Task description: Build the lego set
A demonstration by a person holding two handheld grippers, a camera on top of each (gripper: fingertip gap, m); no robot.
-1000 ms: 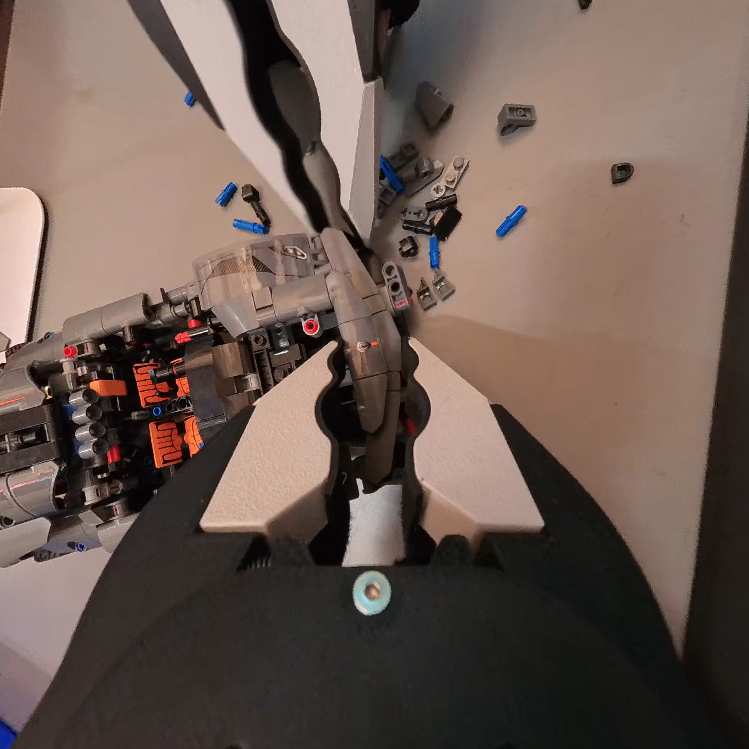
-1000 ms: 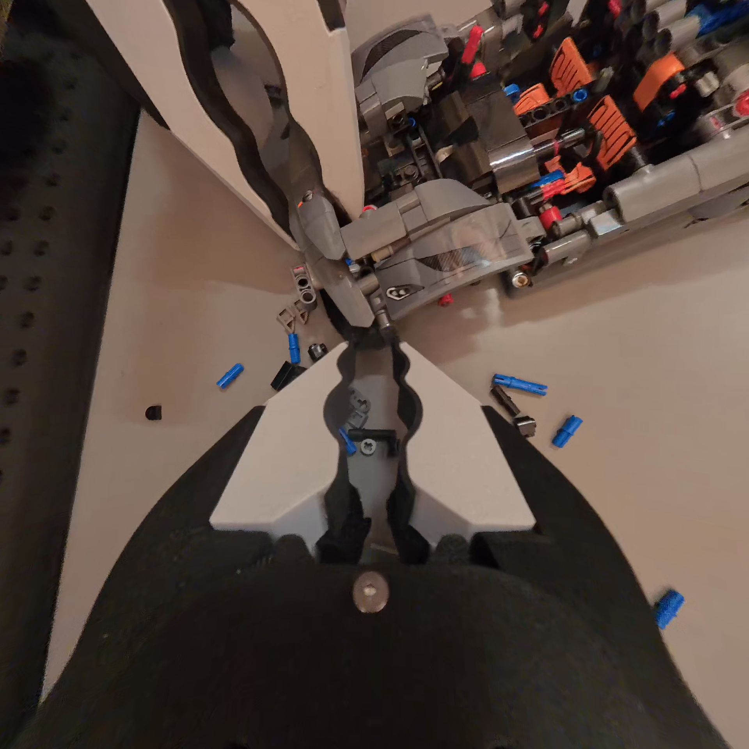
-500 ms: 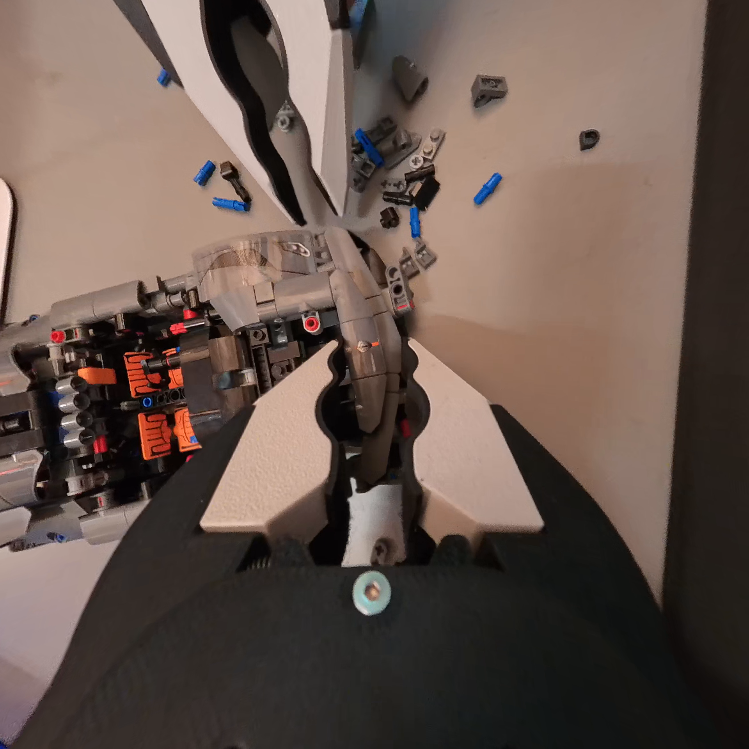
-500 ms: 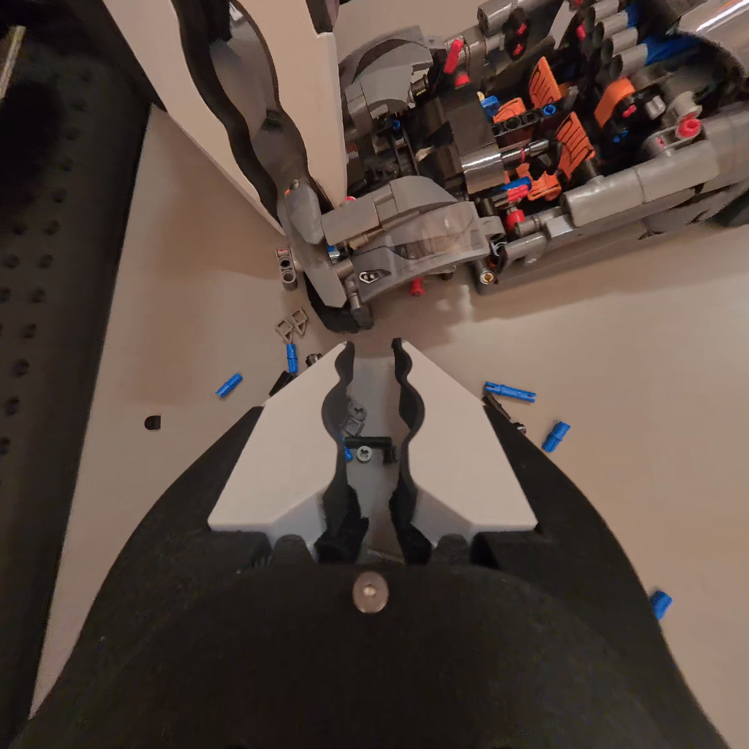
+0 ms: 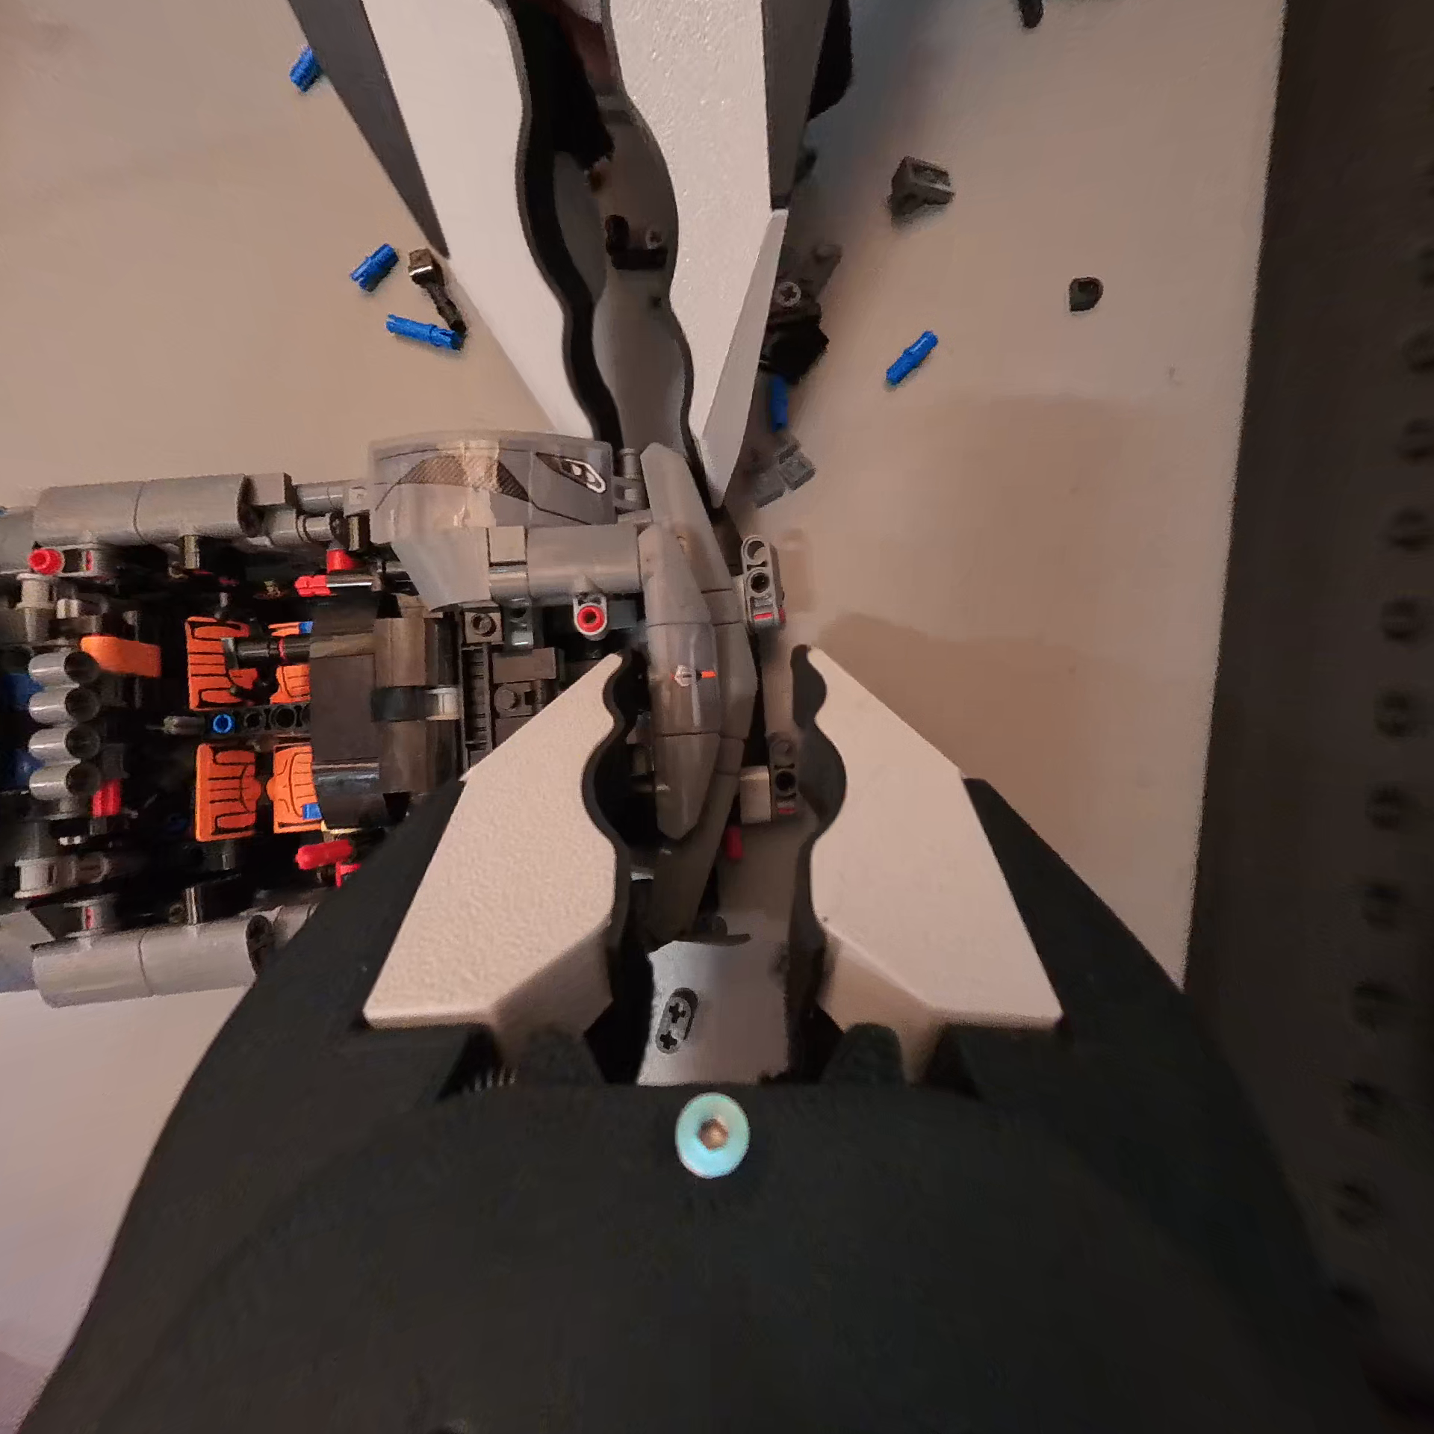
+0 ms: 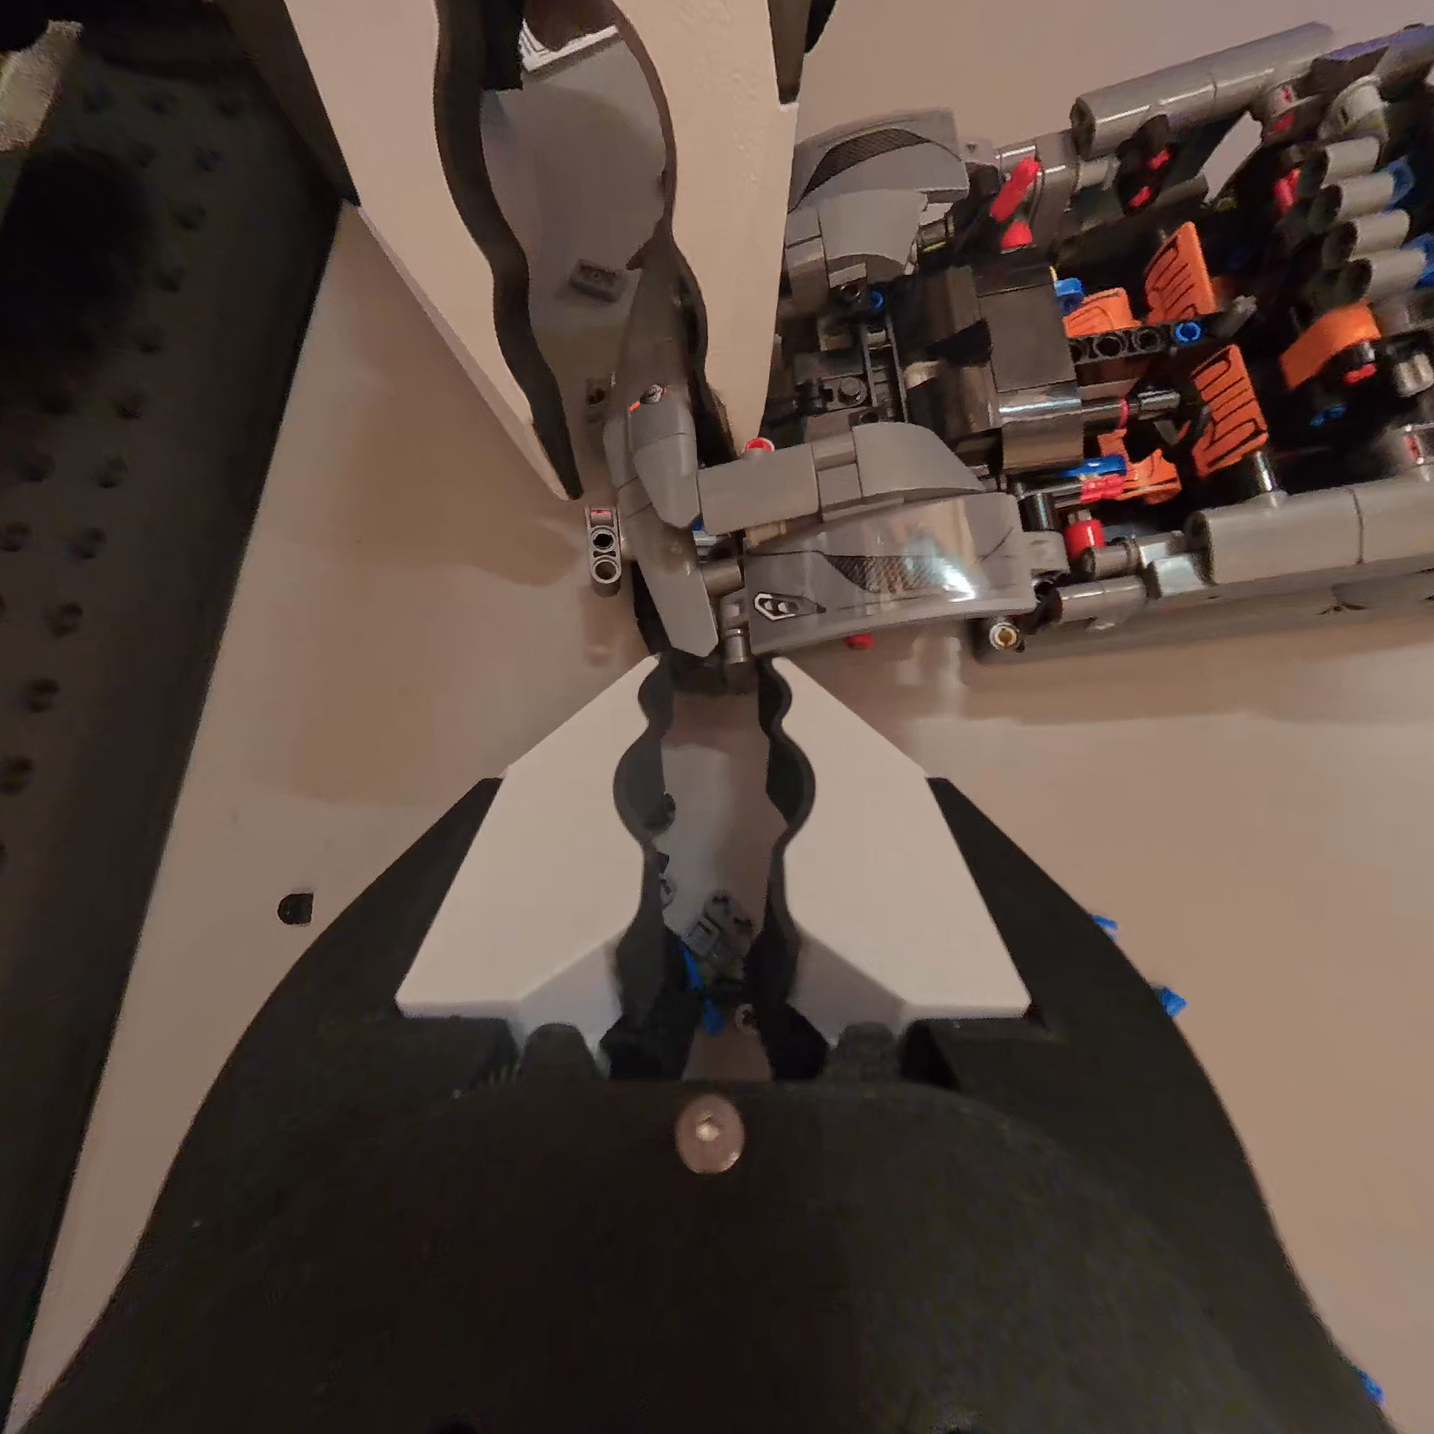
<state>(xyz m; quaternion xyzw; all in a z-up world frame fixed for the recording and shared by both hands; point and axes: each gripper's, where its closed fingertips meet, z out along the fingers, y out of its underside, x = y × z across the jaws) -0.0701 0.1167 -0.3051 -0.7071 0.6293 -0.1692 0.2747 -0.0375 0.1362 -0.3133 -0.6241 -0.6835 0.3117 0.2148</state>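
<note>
The lego car (image 5: pixel 256 698) lies on the pale table (image 5: pixel 1009 776) and looks well advanced: grey side rails, orange seats, a row of silver pipes and black framework are all joined up, and a smoked clear canopy piece (image 5: pixel 489 481) sits at its front corner. The left gripper (image 5: pixel 710 659) straddles the curved grey nose panel (image 5: pixel 683 698) at the front end; its two pale fingers stand apart with the panel between them, and a gap shows on the right side, so I judge it loosely spread around the panel and not pinching it. The right gripper (image 6: pixel 710 667) comes in from the opposite side, its tips just at the front corner of the model below the canopy; the fingers are parted a little and I see no part held between the tips, though whether they touch the model I cannot tell. A short grey two-hole beam (image 5: pixel 760 578) stands just beside the nose, and whether it is attached I cannot tell. Plenty is left, I would say: blue pins (image 5: pixel 912 357), a black connector (image 5: pixel 436 291) and small dark grey bits (image 5: pixel 919 182) lie scattered on the table beyond the nose, unused, and the cockpit area remains open with no bodywork over it.
</note>
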